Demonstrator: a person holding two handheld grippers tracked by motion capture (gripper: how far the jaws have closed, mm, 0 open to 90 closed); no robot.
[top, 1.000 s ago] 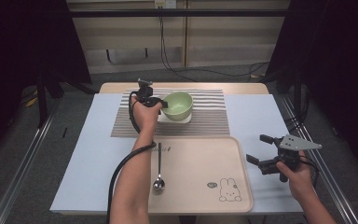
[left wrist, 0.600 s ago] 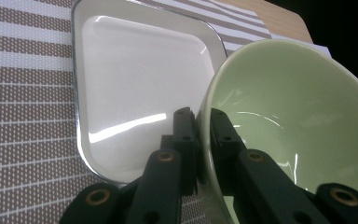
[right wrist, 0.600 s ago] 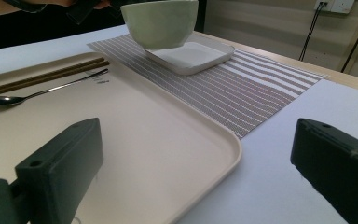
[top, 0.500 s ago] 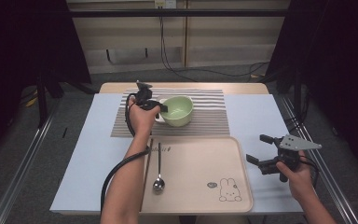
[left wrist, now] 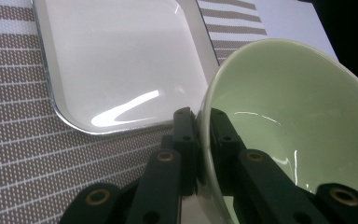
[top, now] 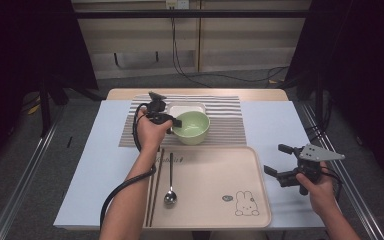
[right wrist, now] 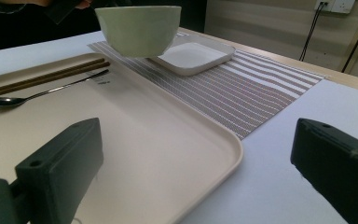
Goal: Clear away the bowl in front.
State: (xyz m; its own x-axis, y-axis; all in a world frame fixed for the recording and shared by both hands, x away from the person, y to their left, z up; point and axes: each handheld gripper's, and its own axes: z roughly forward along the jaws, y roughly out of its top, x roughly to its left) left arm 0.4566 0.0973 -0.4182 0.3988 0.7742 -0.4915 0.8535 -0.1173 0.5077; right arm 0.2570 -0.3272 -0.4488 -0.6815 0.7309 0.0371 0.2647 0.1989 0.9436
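The left gripper has its jaws pinched on the rim of the green bowl, one jaw inside and one outside, a hold that lets a single hand carry the bowl level by its wall. In the right gripper view the bowl hangs clear of the striped mat, just in front of the white dish, so it is lifted, not resting. It sits above the mat's near edge, close to the tray, which looks like its likely destination, since the spoon and chopsticks lie along the tray's left side. The right gripper, jaws wide and holding nothing, waits over the table at the tray's right.
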